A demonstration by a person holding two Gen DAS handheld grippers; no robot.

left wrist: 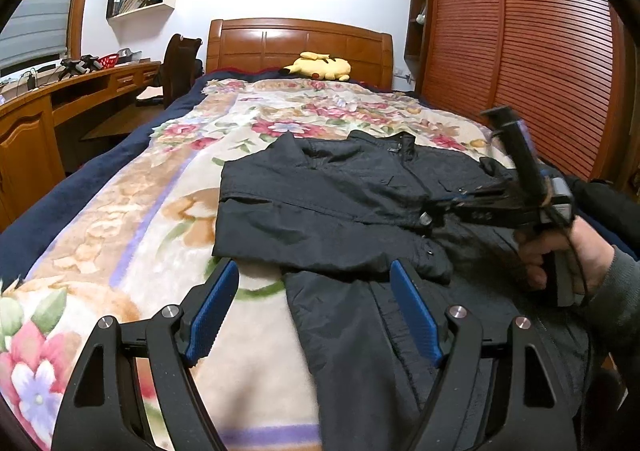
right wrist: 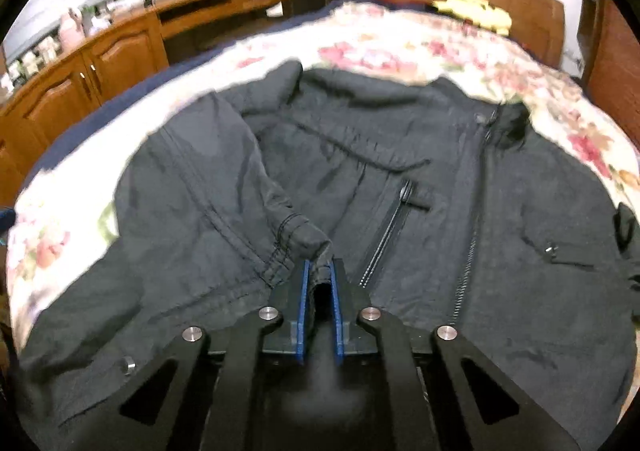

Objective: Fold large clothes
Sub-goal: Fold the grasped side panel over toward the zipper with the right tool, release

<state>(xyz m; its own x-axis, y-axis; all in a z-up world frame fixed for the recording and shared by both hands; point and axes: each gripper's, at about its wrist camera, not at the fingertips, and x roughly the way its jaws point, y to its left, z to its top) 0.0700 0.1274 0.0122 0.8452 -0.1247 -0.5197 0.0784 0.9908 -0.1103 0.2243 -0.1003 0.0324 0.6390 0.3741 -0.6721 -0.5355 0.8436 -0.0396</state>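
Blue pads of the left gripper (left wrist: 312,315) stand wide apart and empty, hovering over the near hem of the dark jacket (left wrist: 340,203), which lies face up on the floral blanket (left wrist: 132,211) of the bed. At far right a hand (left wrist: 560,255) tilts the right gripper (left wrist: 430,217) down onto the jacket's front. From the right wrist, that gripper's jaws are clenched on the sleeve cuff (right wrist: 304,239). Judging by this, the sleeve fold is under way; next the cuff wants carrying across the chest
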